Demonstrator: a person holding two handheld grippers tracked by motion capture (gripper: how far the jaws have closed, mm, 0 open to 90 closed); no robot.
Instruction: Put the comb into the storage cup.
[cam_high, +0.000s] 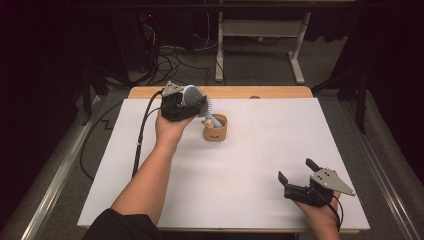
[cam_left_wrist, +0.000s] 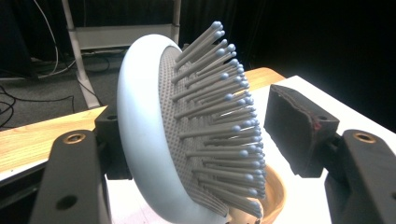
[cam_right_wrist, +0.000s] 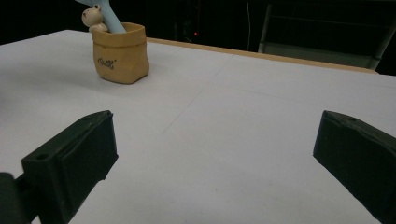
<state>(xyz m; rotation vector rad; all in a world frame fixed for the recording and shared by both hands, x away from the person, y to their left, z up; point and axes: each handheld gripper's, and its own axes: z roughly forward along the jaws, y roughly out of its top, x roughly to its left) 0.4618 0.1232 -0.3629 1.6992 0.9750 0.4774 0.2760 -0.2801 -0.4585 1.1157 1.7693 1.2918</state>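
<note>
The left gripper (cam_high: 192, 102) is at the far left of the table (cam_high: 240, 165), its jaws parted around the head of a pale blue hairbrush (cam_left_wrist: 187, 135). The left jaw meets the brush's back; the right stands clear of the bristles. The handle sits in a small tan pot (cam_high: 215, 128). The right gripper (cam_high: 298, 170) rests wide at the near right, well apart.

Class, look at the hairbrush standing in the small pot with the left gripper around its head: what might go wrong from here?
1. The hairbrush leans in the small yellow pot; its head may tip the pot over.
2. The left gripper has one jaw at the brush's back and the other clear of the bristles; pulling away could drag the brush out.
3. The right gripper sits far off, open, unable to steady the pot.
</note>
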